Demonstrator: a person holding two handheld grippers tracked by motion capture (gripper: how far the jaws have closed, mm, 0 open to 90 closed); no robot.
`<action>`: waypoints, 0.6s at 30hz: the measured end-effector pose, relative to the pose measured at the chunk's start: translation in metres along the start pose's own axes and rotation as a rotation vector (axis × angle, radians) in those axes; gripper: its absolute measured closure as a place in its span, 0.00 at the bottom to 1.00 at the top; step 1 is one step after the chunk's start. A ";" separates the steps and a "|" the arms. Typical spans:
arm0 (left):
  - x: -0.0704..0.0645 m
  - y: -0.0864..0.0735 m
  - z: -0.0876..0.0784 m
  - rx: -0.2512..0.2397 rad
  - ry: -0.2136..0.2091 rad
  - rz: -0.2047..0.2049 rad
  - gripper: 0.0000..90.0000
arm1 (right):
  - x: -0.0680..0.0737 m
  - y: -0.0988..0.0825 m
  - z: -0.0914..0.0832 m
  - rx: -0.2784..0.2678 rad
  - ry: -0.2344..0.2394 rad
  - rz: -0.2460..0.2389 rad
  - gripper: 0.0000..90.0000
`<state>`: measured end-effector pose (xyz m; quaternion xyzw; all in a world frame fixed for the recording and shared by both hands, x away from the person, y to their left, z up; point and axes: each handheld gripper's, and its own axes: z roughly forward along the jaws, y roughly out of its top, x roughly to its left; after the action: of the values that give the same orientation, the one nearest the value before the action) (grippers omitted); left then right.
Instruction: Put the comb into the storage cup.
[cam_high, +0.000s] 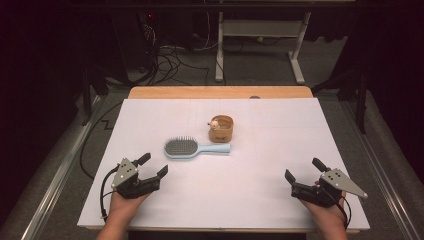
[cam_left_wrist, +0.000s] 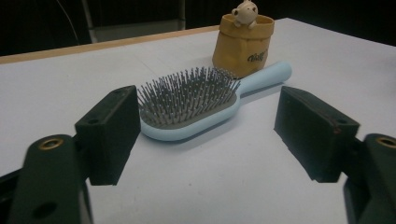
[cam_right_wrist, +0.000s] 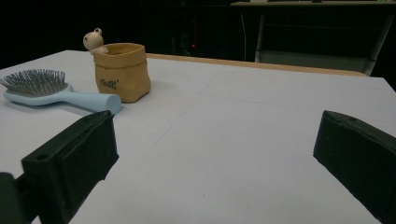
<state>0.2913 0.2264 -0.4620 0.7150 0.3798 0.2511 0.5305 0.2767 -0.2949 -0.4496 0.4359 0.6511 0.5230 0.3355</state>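
A light blue hairbrush (cam_high: 192, 148) lies bristles up near the middle of the white table, its handle pointing right. Just behind the handle stands a small tan pot (cam_high: 221, 128) with a little figure on its rim. My left gripper (cam_high: 153, 165) rests at the front left, open, aimed at the hairbrush (cam_left_wrist: 191, 102) and the pot (cam_left_wrist: 245, 42) with nothing between its jaws. My right gripper (cam_high: 303, 172) rests at the front right, open and empty. From there the pot (cam_right_wrist: 122, 71) and hairbrush (cam_right_wrist: 56, 91) lie off to the left.
The white sheet (cam_high: 280, 145) covers a wooden table whose bare edge (cam_high: 220, 92) shows at the back. A white desk frame (cam_high: 260, 40) and cables (cam_high: 170, 57) stand on the floor beyond.
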 end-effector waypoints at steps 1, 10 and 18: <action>0.000 0.000 0.000 0.000 0.002 0.001 0.28 | 0.000 0.000 0.000 0.000 0.000 0.000 0.00; 0.000 0.000 0.000 0.006 -0.007 -0.009 0.40 | -0.001 0.000 -0.001 -0.004 0.000 0.001 0.00; 0.000 0.001 0.000 0.022 -0.034 -0.020 0.48 | -0.001 0.001 -0.001 -0.004 0.001 0.002 0.00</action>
<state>0.2919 0.2261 -0.4611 0.7213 0.3805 0.2295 0.5314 0.2765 -0.2959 -0.4490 0.4358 0.6496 0.5250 0.3354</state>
